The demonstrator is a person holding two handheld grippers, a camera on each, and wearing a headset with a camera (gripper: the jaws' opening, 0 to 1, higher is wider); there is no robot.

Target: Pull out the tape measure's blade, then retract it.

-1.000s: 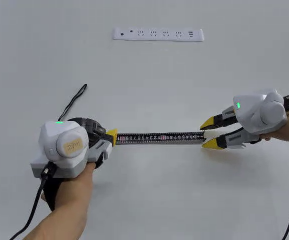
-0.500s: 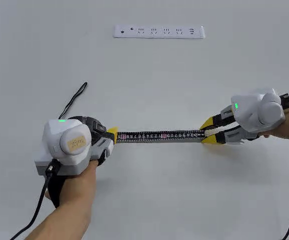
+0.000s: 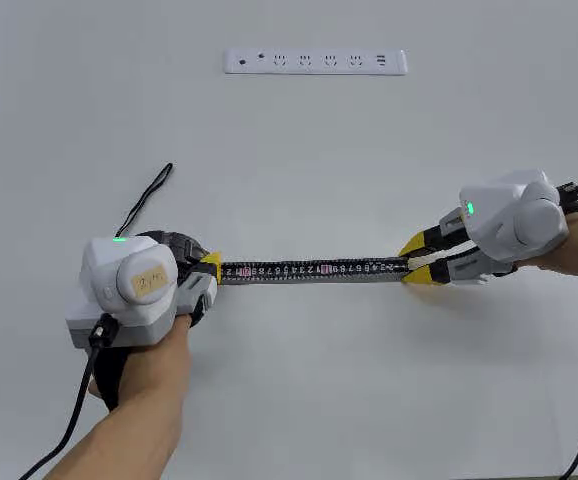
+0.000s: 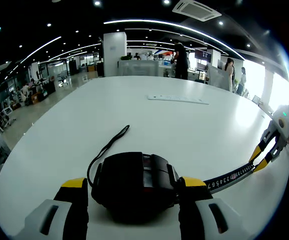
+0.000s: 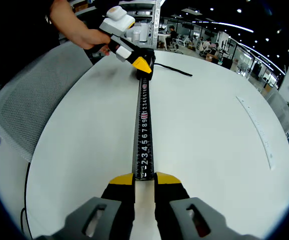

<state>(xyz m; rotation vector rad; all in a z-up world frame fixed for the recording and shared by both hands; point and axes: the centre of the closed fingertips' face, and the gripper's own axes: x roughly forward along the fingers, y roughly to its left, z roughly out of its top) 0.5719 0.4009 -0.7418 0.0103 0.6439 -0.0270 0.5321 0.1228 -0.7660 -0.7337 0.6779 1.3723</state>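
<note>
- The left tongs [image 4: 134, 184] are clamped across the black tape measure case [image 3: 172, 247], toward the near left corner of the surface [image 3: 299, 160].
- The right tongs [image 5: 144, 178] are closed on the free end of the blade [image 5: 143, 120]. The blade spans between the two tongs, roughly parallel to the near edge.
- Judged step: extension. Draw the right tongs straight away from the case, in line with the blade.
- Hold the case level. Twisting may buckle the blade or loosen the grip.
- For retraction, guide the end back slowly.
</note>
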